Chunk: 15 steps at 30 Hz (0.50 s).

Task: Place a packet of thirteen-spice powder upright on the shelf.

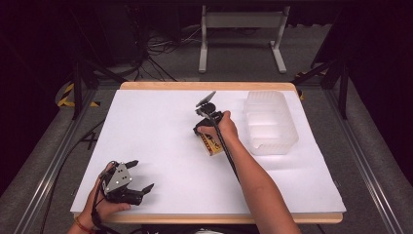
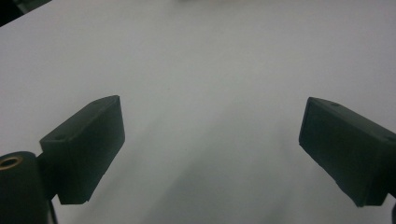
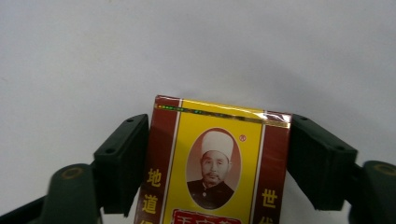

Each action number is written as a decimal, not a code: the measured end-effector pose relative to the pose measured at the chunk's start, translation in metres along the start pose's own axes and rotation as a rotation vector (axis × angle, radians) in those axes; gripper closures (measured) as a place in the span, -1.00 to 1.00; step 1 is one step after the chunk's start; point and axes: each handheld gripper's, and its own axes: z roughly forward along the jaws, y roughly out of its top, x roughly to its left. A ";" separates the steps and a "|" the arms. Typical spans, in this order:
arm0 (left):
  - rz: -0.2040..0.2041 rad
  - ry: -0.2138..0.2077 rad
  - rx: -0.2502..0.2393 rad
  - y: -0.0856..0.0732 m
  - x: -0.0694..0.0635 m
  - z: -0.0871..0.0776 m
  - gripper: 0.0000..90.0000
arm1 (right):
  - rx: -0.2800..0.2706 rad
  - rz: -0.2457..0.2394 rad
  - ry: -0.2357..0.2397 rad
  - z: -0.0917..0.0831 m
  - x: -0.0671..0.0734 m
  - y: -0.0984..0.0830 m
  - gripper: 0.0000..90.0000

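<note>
1. The white table (image 1: 160, 126) is the largest thing here.
2. A clear plastic container (image 1: 271, 122) stands at the right side; its inside looks empty.
3. The left gripper (image 1: 141, 176) rests near the front edge, jaws wide apart, holding nothing.
4. The right gripper (image 3: 217, 163) clamps the red-yellow box (image 3: 215, 163) between both jaws, just beside the container.

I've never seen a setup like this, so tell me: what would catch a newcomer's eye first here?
Probably the bright yellow and maroon box, clamped between the jaws of the right gripper near the middle of the white table. Next, the clear plastic tub standing to its right, near the far right corner. The left gripper sits open and empty by the near left edge.
</note>
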 end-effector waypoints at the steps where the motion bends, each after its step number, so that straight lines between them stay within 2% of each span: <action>1: 0.004 -0.001 0.005 0.000 0.000 0.000 -0.83 | -0.001 0.001 -0.004 0.000 0.000 0.000 -0.39; 7: -0.004 0.000 0.002 -0.001 0.001 0.000 -0.83 | -0.005 0.005 -0.010 -0.002 0.001 0.000 -0.33; 10: -0.004 -0.001 0.004 -0.001 0.001 0.000 -0.83 | -0.030 0.005 -0.022 -0.008 0.002 -0.001 -0.28; 15: -0.002 0.001 0.004 -0.001 0.001 -0.001 -0.83 | -0.038 -0.001 -0.020 -0.012 0.002 -0.003 -0.28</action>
